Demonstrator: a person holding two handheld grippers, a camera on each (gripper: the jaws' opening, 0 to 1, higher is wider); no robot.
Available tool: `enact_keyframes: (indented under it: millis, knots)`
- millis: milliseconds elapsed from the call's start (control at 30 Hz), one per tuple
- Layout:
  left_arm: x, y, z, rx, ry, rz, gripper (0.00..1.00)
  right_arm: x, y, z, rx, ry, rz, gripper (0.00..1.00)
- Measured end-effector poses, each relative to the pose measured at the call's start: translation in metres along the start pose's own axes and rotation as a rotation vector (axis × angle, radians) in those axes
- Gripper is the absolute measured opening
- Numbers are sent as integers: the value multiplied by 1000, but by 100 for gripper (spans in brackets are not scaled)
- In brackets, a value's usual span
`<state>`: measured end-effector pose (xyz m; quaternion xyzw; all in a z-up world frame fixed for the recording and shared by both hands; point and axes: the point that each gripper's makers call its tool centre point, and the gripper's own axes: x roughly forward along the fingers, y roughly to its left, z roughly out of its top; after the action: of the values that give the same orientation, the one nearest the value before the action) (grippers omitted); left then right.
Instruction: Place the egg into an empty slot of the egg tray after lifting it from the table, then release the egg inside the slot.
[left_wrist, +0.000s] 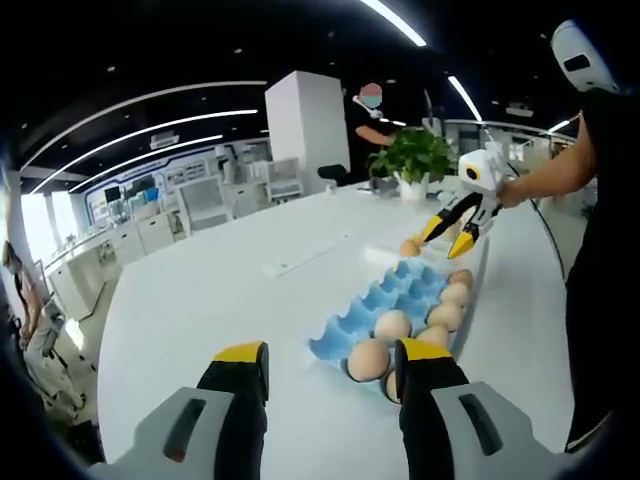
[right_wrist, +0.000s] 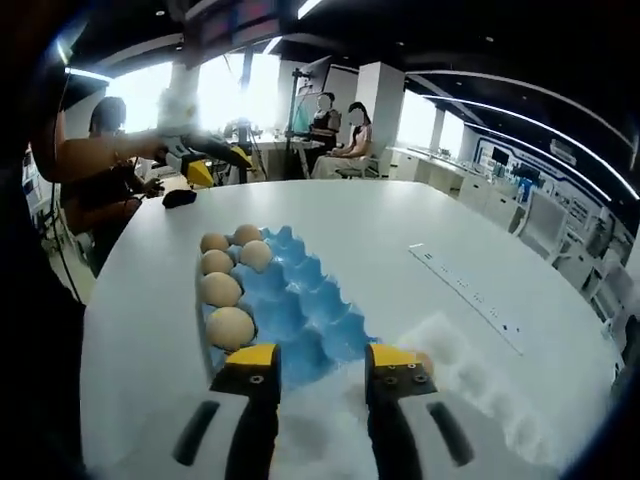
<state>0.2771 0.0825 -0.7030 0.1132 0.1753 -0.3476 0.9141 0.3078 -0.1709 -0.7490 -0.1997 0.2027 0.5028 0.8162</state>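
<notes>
Egg (left_wrist: 409, 247): lay on table (left_wrist: 220, 290) at tray's (left_wrist: 385, 300) far end, just beside right gripper (left_wrist: 450, 236), jaws open, empty; left gripper (left_wrist: 330, 385) open, empty, farther.

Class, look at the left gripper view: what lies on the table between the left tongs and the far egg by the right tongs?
The blue egg tray with its eggs lies between the left tongs and that egg.

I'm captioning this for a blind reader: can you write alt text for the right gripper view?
A blue egg tray holding five eggs along its left side lies on a white table, just beyond the open right claw. An egg on the table peeks out beside its right jaw; the left claw hovers past the tray's far end.
</notes>
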Motion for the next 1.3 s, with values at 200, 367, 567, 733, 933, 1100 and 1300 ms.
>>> enact_keyframes:
  millis: [200, 367, 567, 733, 933, 1100, 1300]
  knots:
    - [0, 1, 1, 1, -1, 2, 51, -11, -11, -9, 35, 4, -39, 33]
    - [0, 2, 1, 2, 1, 2, 51, -19, -19, -16, 45, 14, -75, 33]
    - [-1, 1, 0, 0, 7, -1, 50, -34, -31, -30, 56, 29, -106, 31]
    - [0, 1, 0, 4, 2, 1, 51, -51, -47, -45, 94, 43, -160, 31]
    - [1, 0, 1, 5, 2, -3, 50, -67, -62, -64, 115, 75, -212, 31]
    - [1, 1, 1, 5, 1, 2, 51, -73, -67, -77, 119, 107, -235, 31]
    - [1, 0, 3, 8, 2, 0, 50, -75, -74, -87, 141, 124, -253, 32]
